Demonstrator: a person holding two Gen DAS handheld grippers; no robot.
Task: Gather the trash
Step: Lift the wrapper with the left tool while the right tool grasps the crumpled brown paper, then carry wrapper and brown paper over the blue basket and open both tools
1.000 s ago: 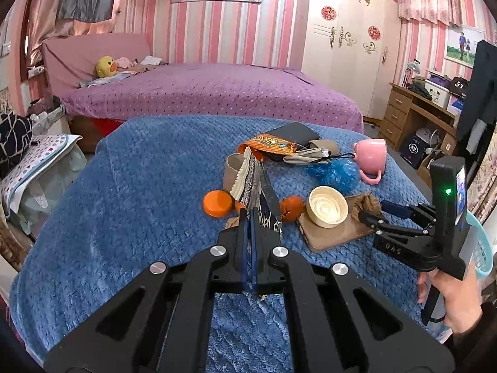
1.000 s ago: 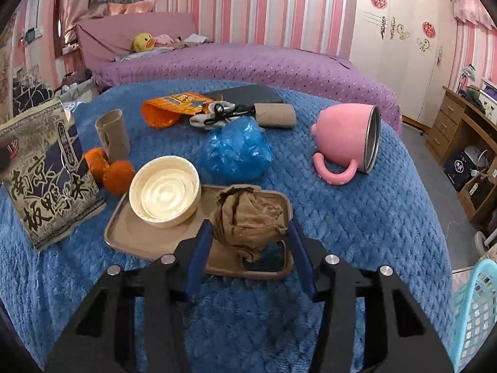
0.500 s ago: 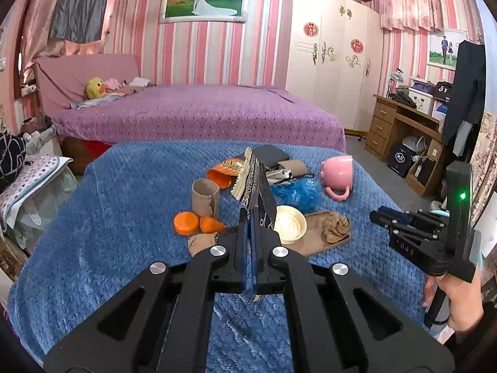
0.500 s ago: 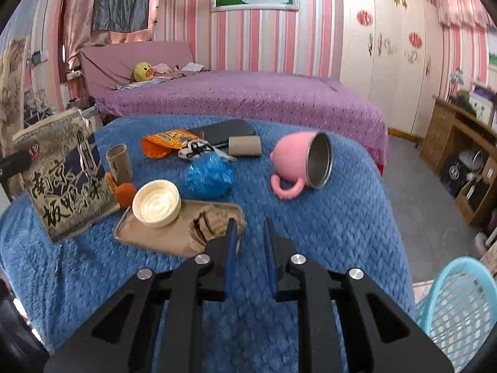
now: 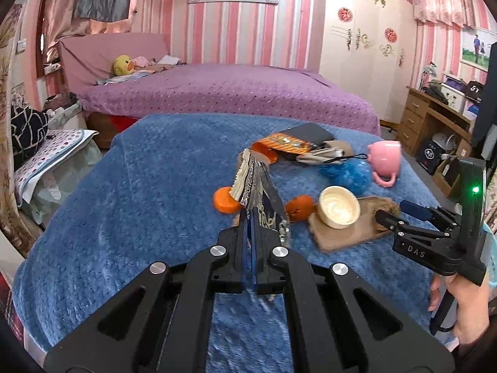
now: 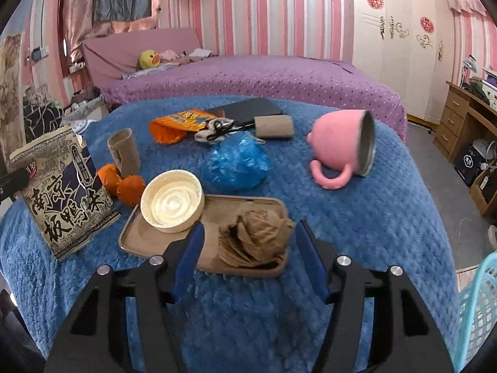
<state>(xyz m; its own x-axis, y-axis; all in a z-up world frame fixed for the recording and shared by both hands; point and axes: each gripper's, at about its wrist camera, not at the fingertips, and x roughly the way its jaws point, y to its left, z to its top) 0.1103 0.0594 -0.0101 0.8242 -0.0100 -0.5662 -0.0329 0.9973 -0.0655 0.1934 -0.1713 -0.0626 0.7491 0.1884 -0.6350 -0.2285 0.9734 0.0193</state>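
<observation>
My left gripper (image 5: 251, 217) is shut on a printed snack bag (image 5: 253, 183), held upright above the blue blanket; the bag also shows in the right wrist view (image 6: 63, 186). My right gripper (image 6: 250, 242) is open, its fingers on either side of a crumpled brown paper wad (image 6: 256, 237) lying on a brown tray (image 6: 149, 239). The right gripper also shows in the left wrist view (image 5: 400, 214). A blue plastic bag (image 6: 236, 161), an orange wrapper (image 6: 180, 122), orange peels (image 6: 124, 183) and a cardboard roll (image 6: 124, 152) lie on the blanket.
A cream bowl (image 6: 172, 195) sits on the tray. A pink mug (image 6: 341, 149) lies on its side at right. A dark tablet (image 6: 248, 108) and a second roll (image 6: 275, 126) lie farther back. A turquoise basket (image 6: 478, 304) stands at the lower right. A purple bed (image 5: 223, 90) is behind.
My right gripper went from nearly closed to open and moved forward around the brown paper wad. My left gripper stays shut on the snack bag and has moved closer to the blanket.
</observation>
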